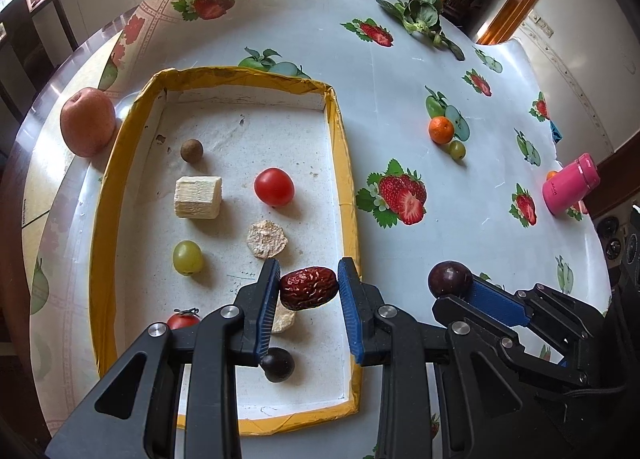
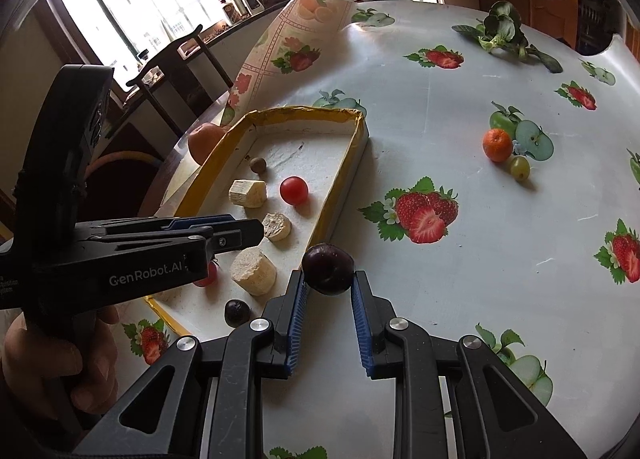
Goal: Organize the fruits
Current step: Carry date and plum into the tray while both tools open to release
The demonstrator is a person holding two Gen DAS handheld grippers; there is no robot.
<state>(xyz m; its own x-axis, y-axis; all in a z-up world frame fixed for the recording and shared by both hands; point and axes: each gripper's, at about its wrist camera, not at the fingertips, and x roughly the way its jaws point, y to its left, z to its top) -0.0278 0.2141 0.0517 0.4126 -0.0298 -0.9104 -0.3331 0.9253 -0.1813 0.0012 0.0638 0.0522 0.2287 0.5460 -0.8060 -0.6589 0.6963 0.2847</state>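
Observation:
My left gripper (image 1: 309, 283) is shut on a wrinkled red date (image 1: 308, 288) and holds it above the near part of the yellow-rimmed tray (image 1: 344, 163). My right gripper (image 2: 329, 283) is shut on a dark plum (image 2: 328, 269), just right of the tray's near corner; the plum also shows in the left wrist view (image 1: 450, 279). In the tray lie a red tomato (image 1: 274, 187), a green grape (image 1: 187, 257), a brown longan (image 1: 191, 149), a pale block (image 1: 198, 197), a dark grape (image 1: 278, 365) and a small tomato (image 1: 182, 319). The left gripper (image 2: 256, 229) shows side-on in the right wrist view.
On the fruit-print tablecloth lie a tangerine (image 1: 441, 129) with a green grape (image 1: 457, 149) beside it, a leafy vegetable (image 1: 422, 15) at the far side, a pink cup (image 1: 570, 189) at the right edge and a large apple (image 1: 87, 121) left of the tray.

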